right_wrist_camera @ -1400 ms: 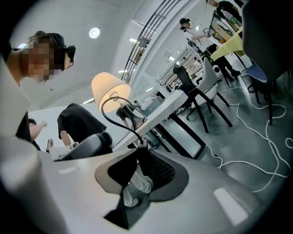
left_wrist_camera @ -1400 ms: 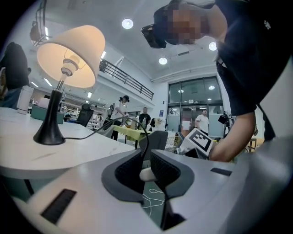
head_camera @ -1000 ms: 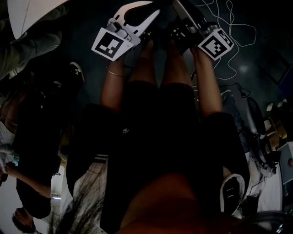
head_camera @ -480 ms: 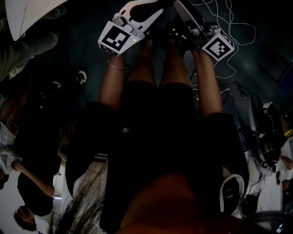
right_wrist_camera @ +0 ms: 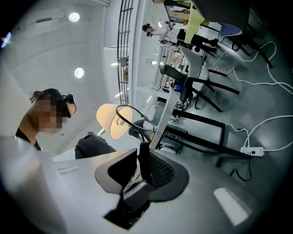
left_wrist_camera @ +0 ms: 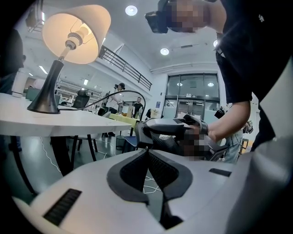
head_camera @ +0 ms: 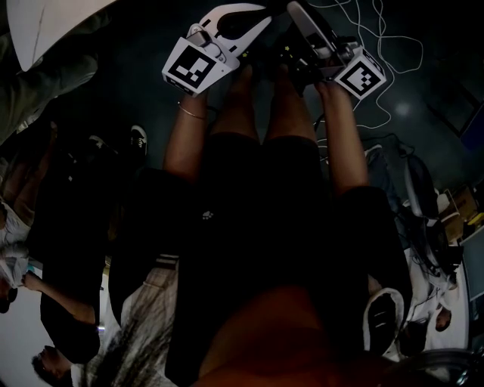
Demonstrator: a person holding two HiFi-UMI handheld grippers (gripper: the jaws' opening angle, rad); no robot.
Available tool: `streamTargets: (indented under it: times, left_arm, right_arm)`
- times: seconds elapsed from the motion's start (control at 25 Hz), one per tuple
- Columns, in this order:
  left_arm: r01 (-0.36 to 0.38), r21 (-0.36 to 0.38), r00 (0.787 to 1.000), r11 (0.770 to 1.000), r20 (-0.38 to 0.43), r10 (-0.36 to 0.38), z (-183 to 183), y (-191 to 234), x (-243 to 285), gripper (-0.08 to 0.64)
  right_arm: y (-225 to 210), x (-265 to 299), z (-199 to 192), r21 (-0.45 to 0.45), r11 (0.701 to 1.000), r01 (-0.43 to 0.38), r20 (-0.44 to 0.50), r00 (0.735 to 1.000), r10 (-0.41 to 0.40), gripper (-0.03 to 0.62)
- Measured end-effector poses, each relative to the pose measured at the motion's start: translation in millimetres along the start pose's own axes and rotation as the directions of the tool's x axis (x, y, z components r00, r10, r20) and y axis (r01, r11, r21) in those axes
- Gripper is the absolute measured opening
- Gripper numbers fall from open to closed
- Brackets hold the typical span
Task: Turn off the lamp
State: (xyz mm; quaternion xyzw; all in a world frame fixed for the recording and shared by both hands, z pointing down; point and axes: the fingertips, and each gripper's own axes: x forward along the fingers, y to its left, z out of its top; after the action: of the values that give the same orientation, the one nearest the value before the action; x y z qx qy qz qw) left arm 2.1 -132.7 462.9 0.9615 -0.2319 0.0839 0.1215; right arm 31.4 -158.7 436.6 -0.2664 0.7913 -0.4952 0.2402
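Observation:
The lamp (left_wrist_camera: pixel 75 32) stands lit on a white table (left_wrist_camera: pixel 73 122), with a cream shade and a dark cone base (left_wrist_camera: pixel 44 103). Its black cord (left_wrist_camera: pixel 132 93) arcs from the base down to my right gripper (left_wrist_camera: pixel 143 133). In the right gripper view the jaws of my right gripper (right_wrist_camera: pixel 143 153) are shut on a black switch piece (right_wrist_camera: pixel 143 160) on that cord, and the lit lamp (right_wrist_camera: pixel 111 119) shows beyond. My left gripper (left_wrist_camera: pixel 147 153) sits just behind, shut with nothing in it. In the dark head view, both the left gripper (head_camera: pixel 261 11) and the right gripper (head_camera: pixel 296 13) are held side by side above the person's knees.
White cables (head_camera: pixel 378 45) trail over the dark floor, and a power strip (right_wrist_camera: pixel 252 150) lies there. Black table legs (right_wrist_camera: pixel 201 121) and chairs stand under and beyond the table. Several people stand around (head_camera: pixel 68 249). The person's hand (left_wrist_camera: pixel 215 132) holds the right gripper.
In the head view the left gripper has shifted slightly up and to the right. The right gripper keeps its place on the cord. Bystanders at the edges have moved.

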Motion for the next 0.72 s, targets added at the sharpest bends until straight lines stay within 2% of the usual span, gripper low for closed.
streamTargets:
  times: [0.4,0.72]
  left_arm:
    - [0.033,-0.014,0.998,0.999,-0.047,-0.034,-3,0,26,0.018]
    - [0.023,-0.028,0.998,0.999,-0.06,-0.024,-12,0,25,0.018]
  right_arm:
    - [-20,-2,21,-0.11,0.992,0.064,-0.037,0.997,-0.069,0.083]
    - [-24,-1,17,-0.087,0.995,0.059,-0.051,0.997,-0.063,0.086]
